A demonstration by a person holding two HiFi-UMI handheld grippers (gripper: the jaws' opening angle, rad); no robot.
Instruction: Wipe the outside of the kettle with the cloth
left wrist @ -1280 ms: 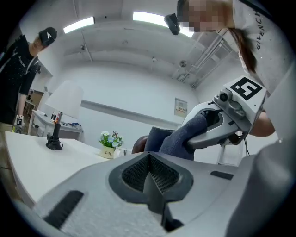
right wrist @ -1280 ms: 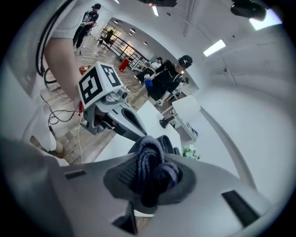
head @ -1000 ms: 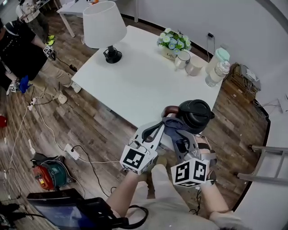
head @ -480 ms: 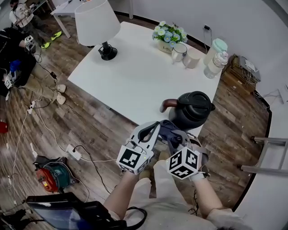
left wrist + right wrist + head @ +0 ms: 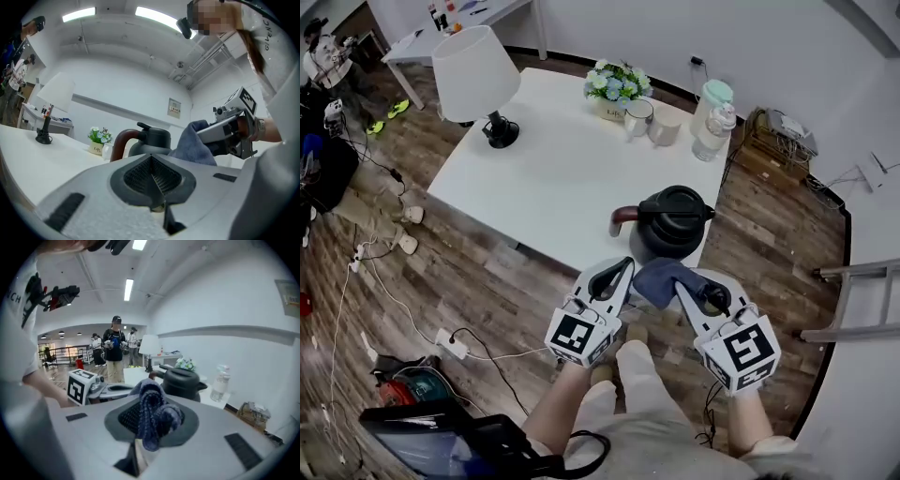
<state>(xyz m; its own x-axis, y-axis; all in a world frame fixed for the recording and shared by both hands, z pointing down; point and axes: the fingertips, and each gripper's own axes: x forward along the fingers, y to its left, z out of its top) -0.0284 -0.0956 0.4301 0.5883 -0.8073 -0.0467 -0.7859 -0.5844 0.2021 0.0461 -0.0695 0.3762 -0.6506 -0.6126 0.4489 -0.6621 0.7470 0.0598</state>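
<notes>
A black kettle [image 5: 673, 217] with a brown handle [image 5: 619, 219] stands near the front edge of the white table [image 5: 553, 178]. My right gripper [image 5: 680, 281] is shut on a blue cloth [image 5: 659, 279], held just off the table edge in front of the kettle and apart from it. My left gripper [image 5: 622, 270] hangs beside it on the left, shut with nothing in it. In the left gripper view the kettle [image 5: 151, 139] is ahead and the cloth [image 5: 193, 144] to its right. The right gripper view has the cloth [image 5: 152, 412] bunched in the jaws, with the kettle [image 5: 180, 379] behind.
At the table's far side stand a lamp [image 5: 473, 70], a flower pot [image 5: 614, 82], two mugs [image 5: 639, 116], a bottle [image 5: 715, 133] and a jar [image 5: 711, 97]. Cables and a power strip [image 5: 448, 319] lie on the wooden floor. People stand at the far left.
Both grippers have drawn back from the kettle toward me. The cloth has come away from the kettle's side, and the right gripper has shifted to the right.
</notes>
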